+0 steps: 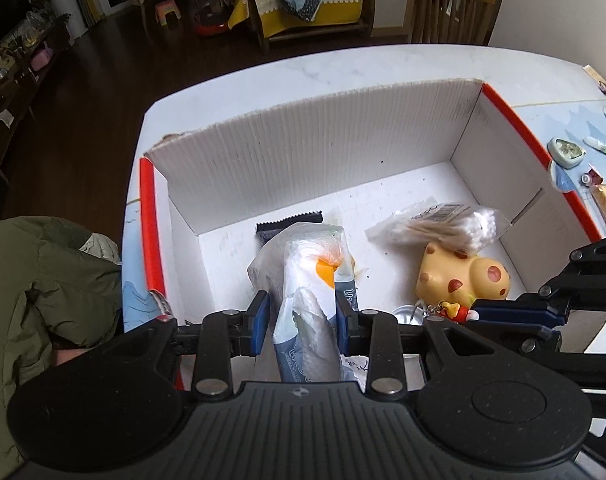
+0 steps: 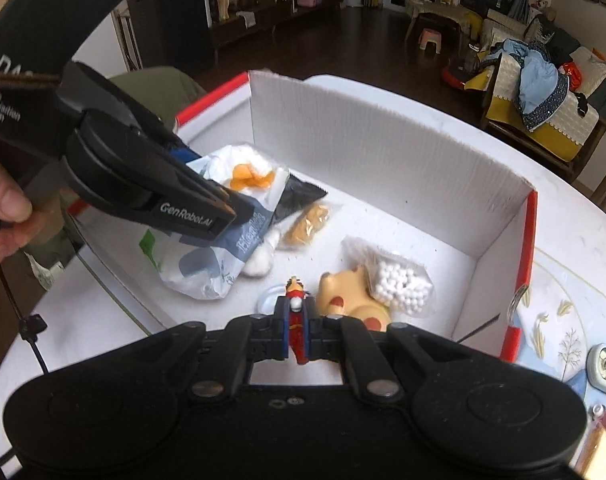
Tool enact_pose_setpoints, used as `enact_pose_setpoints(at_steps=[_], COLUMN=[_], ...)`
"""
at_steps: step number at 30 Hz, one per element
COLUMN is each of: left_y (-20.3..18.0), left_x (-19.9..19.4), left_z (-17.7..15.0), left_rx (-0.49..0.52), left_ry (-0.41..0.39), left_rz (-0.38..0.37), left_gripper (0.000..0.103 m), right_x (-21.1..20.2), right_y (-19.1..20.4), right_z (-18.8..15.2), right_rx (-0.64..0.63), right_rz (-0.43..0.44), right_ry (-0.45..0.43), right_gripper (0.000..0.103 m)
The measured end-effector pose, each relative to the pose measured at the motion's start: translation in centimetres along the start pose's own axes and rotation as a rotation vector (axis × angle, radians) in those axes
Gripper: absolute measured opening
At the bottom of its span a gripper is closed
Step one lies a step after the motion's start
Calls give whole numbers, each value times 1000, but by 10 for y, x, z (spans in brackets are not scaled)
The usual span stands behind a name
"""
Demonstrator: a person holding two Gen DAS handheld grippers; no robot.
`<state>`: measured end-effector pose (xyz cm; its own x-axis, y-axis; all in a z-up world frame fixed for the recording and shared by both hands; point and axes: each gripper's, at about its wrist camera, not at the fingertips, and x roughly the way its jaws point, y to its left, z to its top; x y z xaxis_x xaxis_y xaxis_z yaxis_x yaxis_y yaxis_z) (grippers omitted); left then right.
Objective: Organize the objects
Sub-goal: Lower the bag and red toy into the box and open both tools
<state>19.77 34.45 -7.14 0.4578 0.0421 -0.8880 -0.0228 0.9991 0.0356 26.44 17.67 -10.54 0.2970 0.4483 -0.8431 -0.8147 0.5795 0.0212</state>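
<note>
One white cardboard box sits on the table, holding one cotton swab bag at 2 o'clock above one yellow toy. The left gripper pinches one white-blue pouch over the box; the right gripper pinches one small red figurine, its lower end hidden

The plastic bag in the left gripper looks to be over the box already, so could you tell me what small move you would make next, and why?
Probably open the left gripper and let go. It is clamped on the plastic bag, which hangs inside the white box above bare floor, beside the cotton swabs and the yellow toy.
</note>
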Motion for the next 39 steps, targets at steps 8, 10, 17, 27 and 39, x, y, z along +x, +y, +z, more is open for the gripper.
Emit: enact_pose_setpoints(at_steps=[8,10,17,27,39], left_y=[-2,-3,-8,-16,-16], left_x=[16,18,20,10,-27], left_z=[-1,-2,-4,-8,-21], left_rx=[6,2,9,-9,-87], left_ry=[49,54,62,-1,-90], left_rz=[-4,-6,2,-28,1], left_gripper=[32,32,37,65,65], right_x=[1,-1,-18,-48,-85], right_y=[-10,-12,-18,-28,-44], right_z=[1,1,-4,-17,-32], right_rx=[51,64,77,81,102], right_rz=[16,14,46,41,54], right_ry=[13,9,-22,-74,-146], right_gripper=[14,15,21,32,44])
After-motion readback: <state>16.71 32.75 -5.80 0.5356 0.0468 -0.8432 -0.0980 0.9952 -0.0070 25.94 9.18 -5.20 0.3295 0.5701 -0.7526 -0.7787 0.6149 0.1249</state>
